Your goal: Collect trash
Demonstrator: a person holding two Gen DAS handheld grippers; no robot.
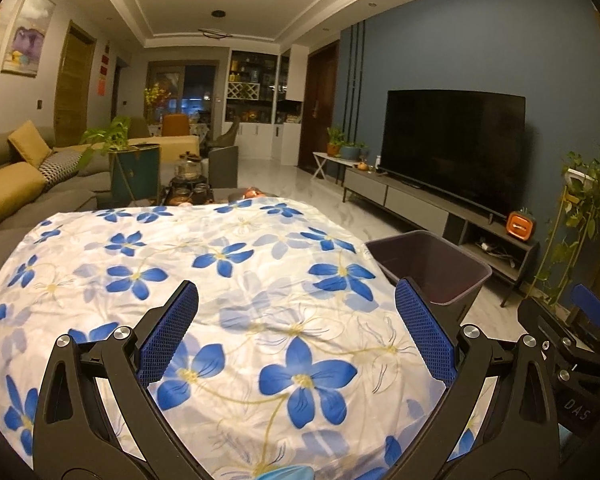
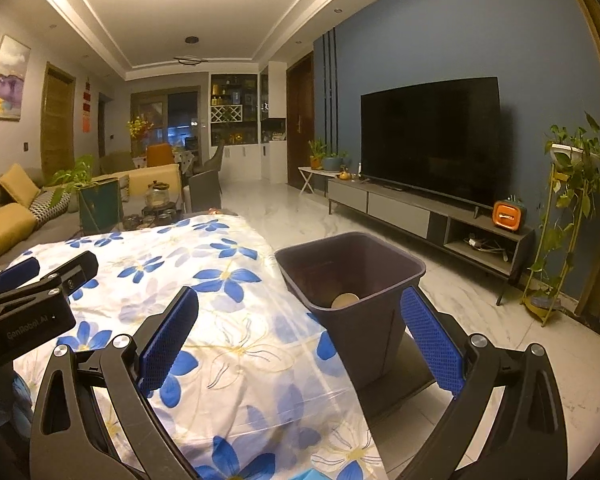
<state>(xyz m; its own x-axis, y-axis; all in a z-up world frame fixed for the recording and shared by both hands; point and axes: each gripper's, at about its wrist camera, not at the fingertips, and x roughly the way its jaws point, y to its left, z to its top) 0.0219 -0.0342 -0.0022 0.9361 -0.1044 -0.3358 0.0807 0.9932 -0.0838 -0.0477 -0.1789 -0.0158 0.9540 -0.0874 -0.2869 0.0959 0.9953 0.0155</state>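
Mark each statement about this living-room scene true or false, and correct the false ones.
1. The dark plastic waste bin stands on the floor beside the table covered by the white cloth with blue flowers. True.
2. The right hand-held gripper is clamped on a piece of trash. False: it is open and holds nothing.
3. A round tan object lies inside the bin. True.
4. The large flat television shows a bright picture. False: its screen is dark.
5. The left hand-held gripper is open. True.
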